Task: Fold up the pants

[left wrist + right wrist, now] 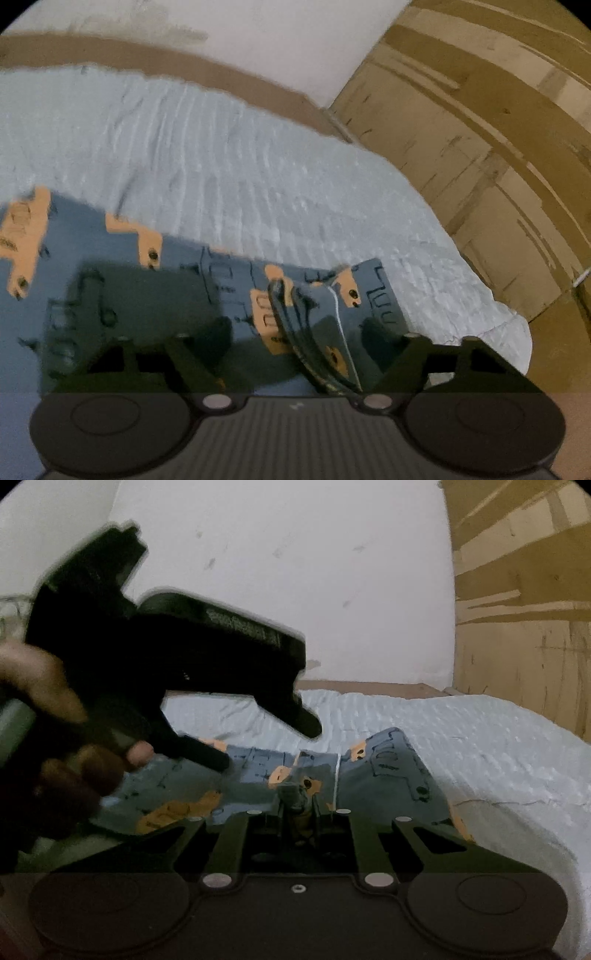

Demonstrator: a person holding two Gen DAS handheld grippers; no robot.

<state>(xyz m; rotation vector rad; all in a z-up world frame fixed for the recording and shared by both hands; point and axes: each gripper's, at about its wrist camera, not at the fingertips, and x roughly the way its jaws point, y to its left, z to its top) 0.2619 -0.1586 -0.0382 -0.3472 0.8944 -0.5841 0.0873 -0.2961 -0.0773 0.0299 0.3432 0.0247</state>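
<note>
While right gripper jaws clamp blue pants, left gripper jaws apart, print unreadable

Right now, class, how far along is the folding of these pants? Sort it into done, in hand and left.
Done: the pants lie spread on the pale bedcover. In hand: the right gripper is shut on a bunch of the fabric; the left gripper is open above them. Left: no finished fold shows, so the folding itself remains.

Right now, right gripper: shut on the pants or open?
Shut on the pants. In the right wrist view the right gripper has its fingers nearly together, with a bunch of blue patterned fabric pinched between them.
</note>
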